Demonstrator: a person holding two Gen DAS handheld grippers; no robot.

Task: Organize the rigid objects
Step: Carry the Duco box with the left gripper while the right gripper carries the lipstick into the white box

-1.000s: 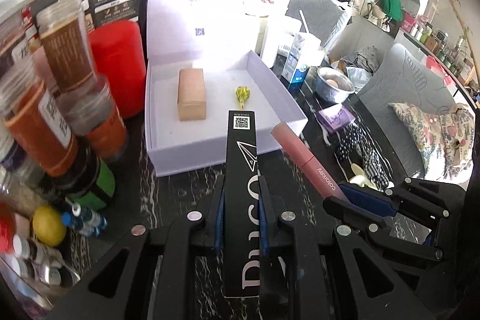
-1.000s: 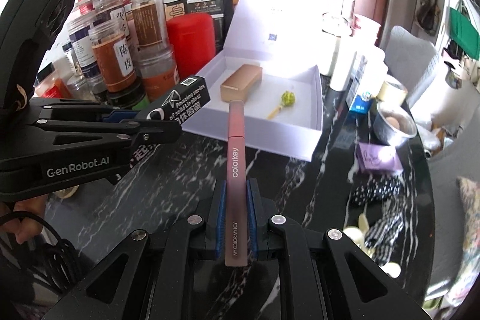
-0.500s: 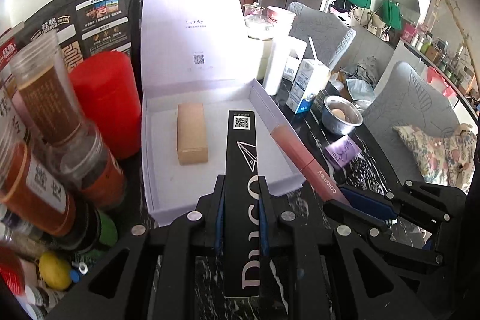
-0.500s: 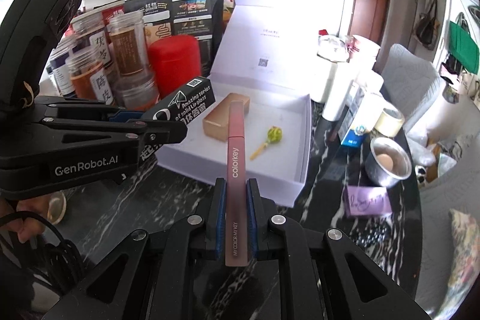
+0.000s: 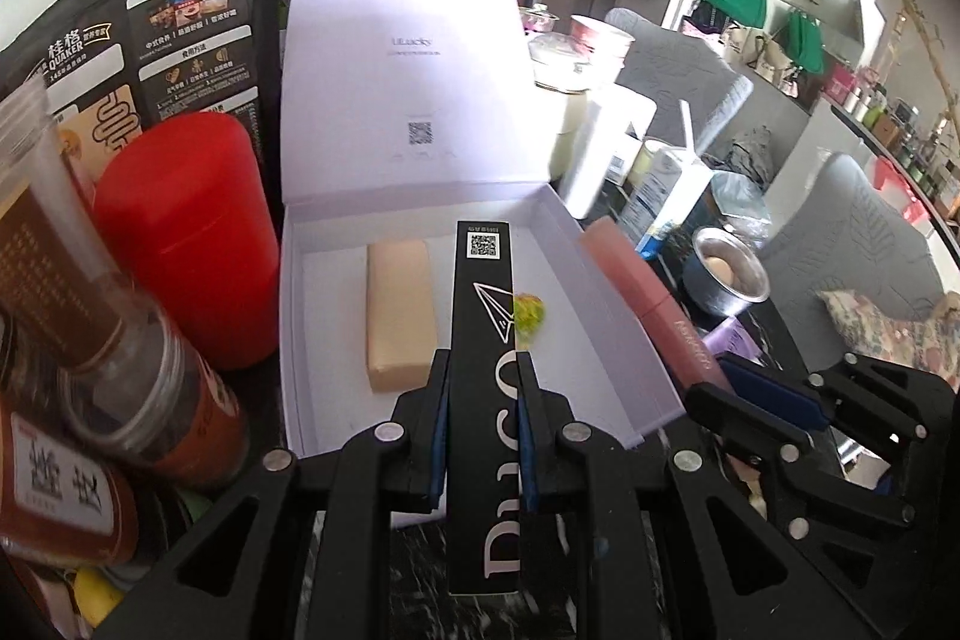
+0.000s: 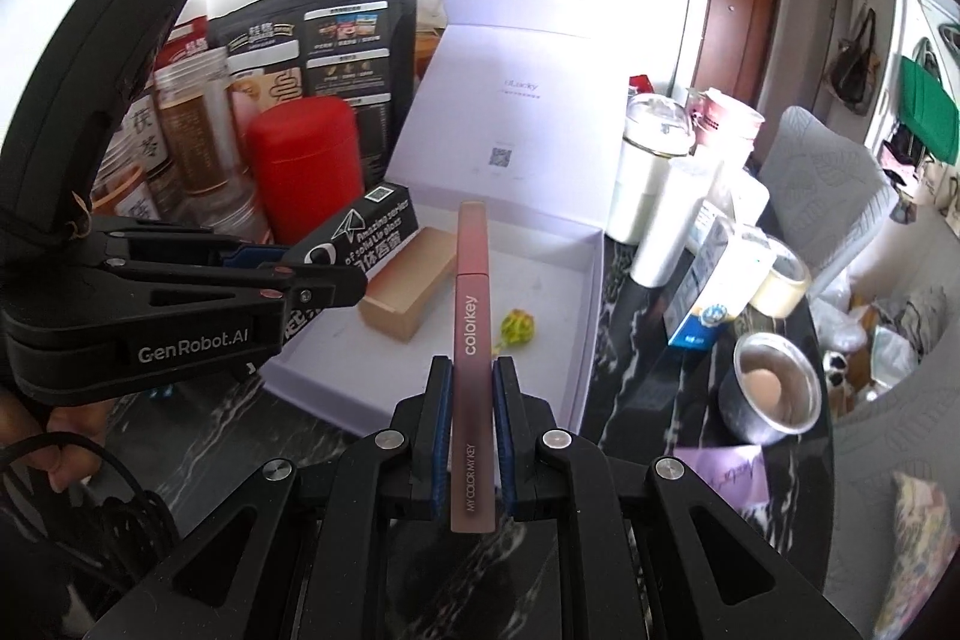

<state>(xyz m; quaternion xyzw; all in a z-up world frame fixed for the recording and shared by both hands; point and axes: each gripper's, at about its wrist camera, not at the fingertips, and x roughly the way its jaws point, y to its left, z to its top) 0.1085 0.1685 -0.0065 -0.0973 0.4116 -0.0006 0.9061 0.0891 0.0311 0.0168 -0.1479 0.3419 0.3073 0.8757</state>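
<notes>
Far left of the table point(image 6: 648, 340), spice jars point(image 5: 150, 400) are standing crowded, with a red canister point(image 5: 186, 244) just to their right and a dark food pouch point(image 5: 180, 34) leaning behind.

Left gripper point(image 5: 483, 394): fingers are clenching a long black carton point(image 5: 483, 340) at its middle. The carton is pointing away, its far end with the square code hanging over the open white box point(image 5: 300, 340). In the right wrist view this gripper point(image 6: 336, 280) is sitting at the box's left edge, a hand point(image 6: 54, 436) partly showing beneath it.

The white box is lying on the table with its lid propped upright at the far side. Inside, a tan block point(image 5: 399, 310) is lying left of centre; a small yellow-green thing point(image 6: 517, 327) is lying right of it, partly hidden by the black carton in the left wrist view.

Right gripper point(image 6: 471, 394): fingers are grasping a slim pink tube point(image 6: 471, 292), lettered along its length, its far end reaching over the near wall of the box, between the tan block and the yellow-green thing.

Right of the box, a white jar point(image 6: 642, 184), a small milk carton point(image 6: 708, 280), a roll of tape point(image 6: 780, 280) and a steel bowl holding an egg point(image 6: 771, 388) are standing on the table.
</notes>
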